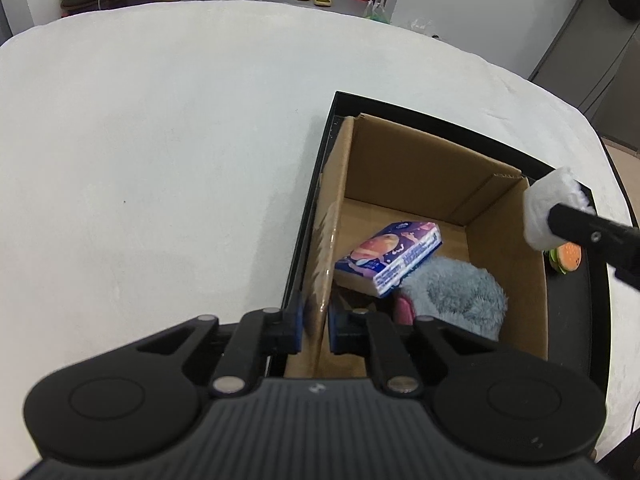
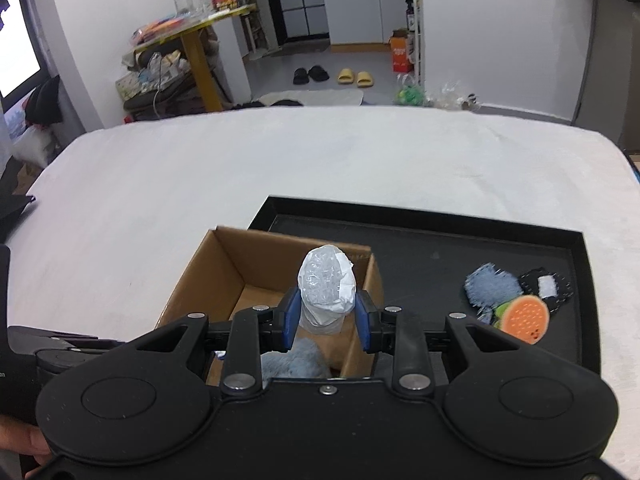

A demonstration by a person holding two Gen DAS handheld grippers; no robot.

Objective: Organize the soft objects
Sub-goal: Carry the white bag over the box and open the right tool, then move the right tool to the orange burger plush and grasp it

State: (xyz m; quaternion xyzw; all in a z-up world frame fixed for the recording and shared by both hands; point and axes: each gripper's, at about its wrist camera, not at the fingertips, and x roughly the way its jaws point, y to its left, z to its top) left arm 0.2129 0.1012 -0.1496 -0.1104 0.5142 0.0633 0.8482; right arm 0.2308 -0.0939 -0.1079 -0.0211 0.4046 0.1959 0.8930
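Note:
A cardboard box [image 1: 432,168] stands in a black tray [image 2: 420,248] on the white table. In the box lie a blue tissue pack [image 1: 390,258], a fluffy blue-grey soft item [image 1: 460,296] and something pink [image 1: 404,310]. My left gripper [image 1: 315,330] is shut on the box's left wall [image 1: 332,224]. My right gripper [image 2: 327,318] is shut on a white soft roll [image 2: 326,284], held over the box [image 2: 240,264]; it also shows at the right of the left wrist view [image 1: 544,208].
On the tray's right part lie a blue fuzzy patch [image 2: 492,288], an orange burger-like toy [image 2: 524,318] and a black pouch [image 2: 548,288]. White table surface [image 1: 160,160] spreads left and behind. Shoes and furniture stand on the floor beyond.

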